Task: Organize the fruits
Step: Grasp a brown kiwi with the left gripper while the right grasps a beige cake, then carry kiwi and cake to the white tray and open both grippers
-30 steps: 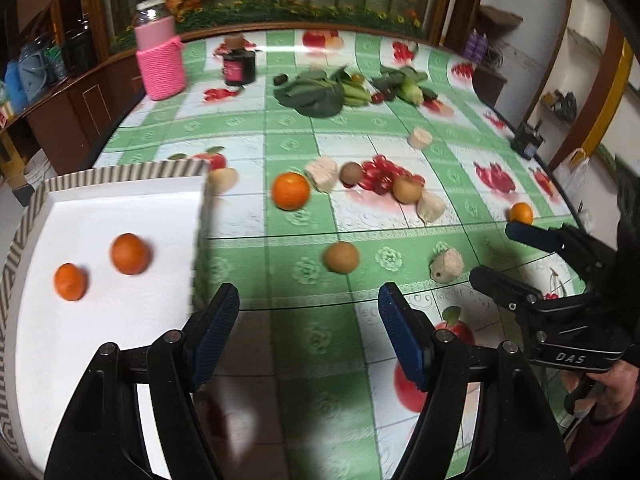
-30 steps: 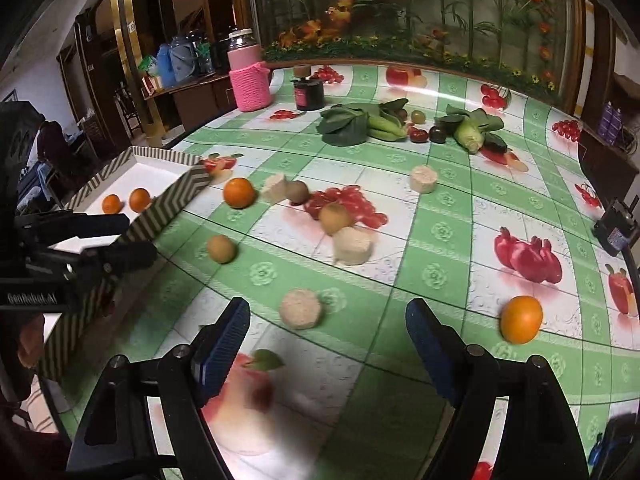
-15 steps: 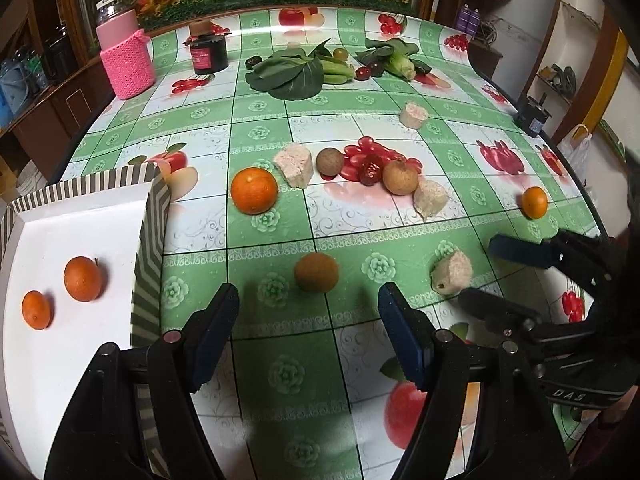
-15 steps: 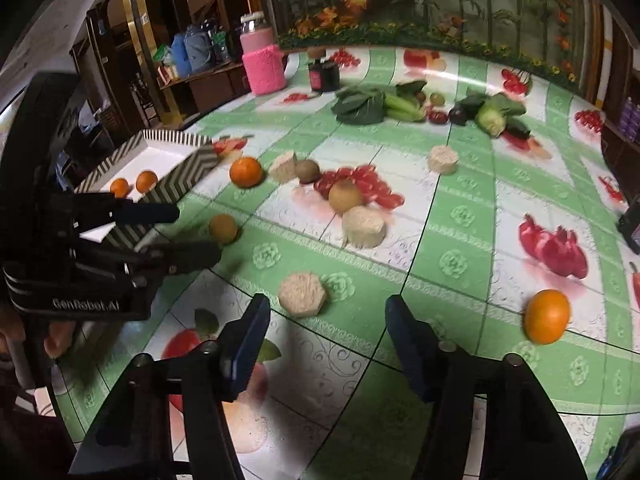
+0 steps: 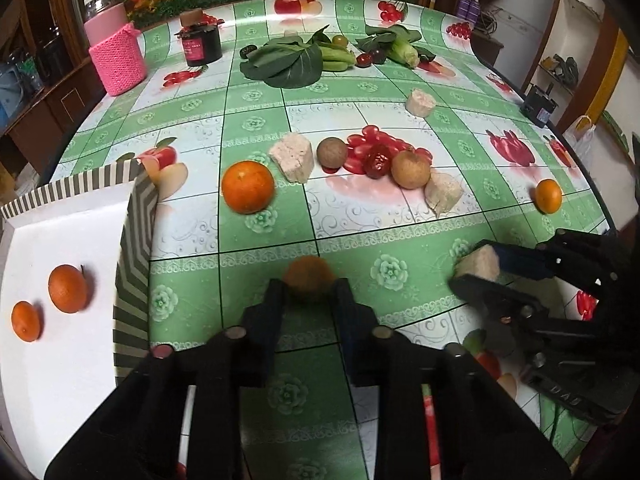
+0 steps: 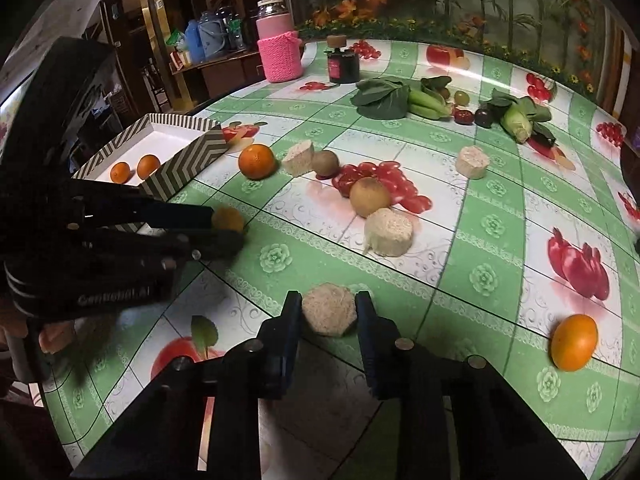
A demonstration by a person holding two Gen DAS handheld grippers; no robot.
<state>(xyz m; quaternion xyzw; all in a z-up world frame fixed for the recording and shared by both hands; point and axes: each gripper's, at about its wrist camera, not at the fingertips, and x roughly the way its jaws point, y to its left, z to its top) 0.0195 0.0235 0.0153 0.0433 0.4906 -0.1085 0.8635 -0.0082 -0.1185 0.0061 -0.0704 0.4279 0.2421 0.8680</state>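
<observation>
My left gripper [image 5: 309, 292] is shut on a small brown round fruit [image 5: 308, 280] on the tablecloth; it also shows in the right wrist view [image 6: 227, 219]. My right gripper [image 6: 329, 312] is shut on a beige hexagonal cake [image 6: 329, 314], also seen in the left wrist view [image 5: 478, 262]. A white tray with a striped rim [image 5: 136, 216] at the left holds two oranges [image 5: 67, 288]. A large orange [image 5: 248, 187], a small orange [image 5: 548, 196], two brown fruits [image 5: 410, 169] and red cherry tomatoes [image 5: 378, 164] lie beyond.
Other beige cakes [image 5: 292, 156] lie among the fruit. At the far side are leafy greens [image 5: 288, 62], a dark jar [image 5: 199, 42] and a pink knit-covered jar [image 5: 116, 56]. The table edge curves along the right [image 5: 596, 184].
Both grippers moved forward and closed: the left onto the brown fruit, the right onto the hexagonal cake. Both were open a second ago.
</observation>
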